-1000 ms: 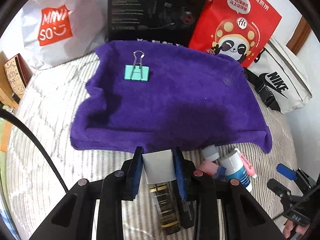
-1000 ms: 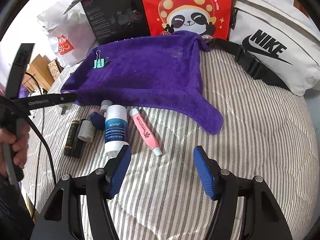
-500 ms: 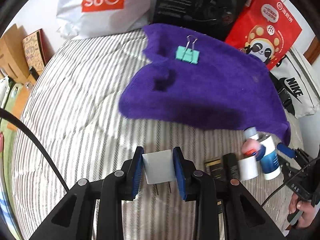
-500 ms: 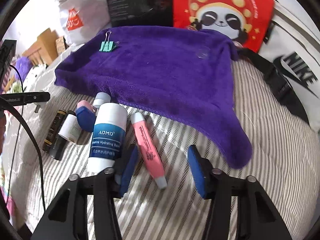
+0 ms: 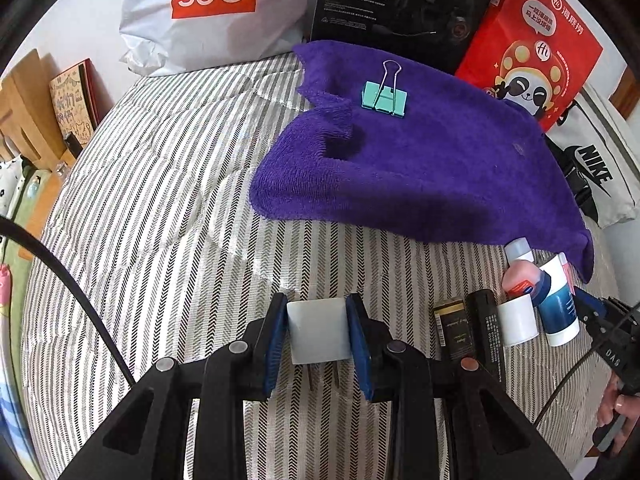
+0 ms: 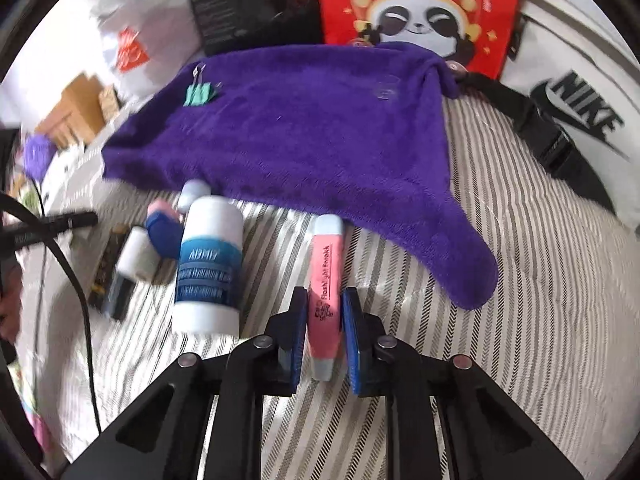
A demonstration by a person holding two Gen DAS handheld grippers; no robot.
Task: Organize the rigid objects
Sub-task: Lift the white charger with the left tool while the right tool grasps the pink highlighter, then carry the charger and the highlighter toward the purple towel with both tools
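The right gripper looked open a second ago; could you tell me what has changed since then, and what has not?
The right gripper came forward over the pink tube and closed on it; a second ago its jaws stood open beside the white and blue bottle. The left gripper swung left, away from the bottles, still clamping the white plug adapter. The green binder clip stayed on the purple towel.

Purple towel lying on bedcover showing white with black herringbone stripes. Mint-green binder clip sitting on towel. Pale grey plug adapter showing between blue-padded black left gripper. Pink highlighter with pale blue ends showing in blue-padded right gripper. White bottle wearing blue label. Red panda bag standing behind.
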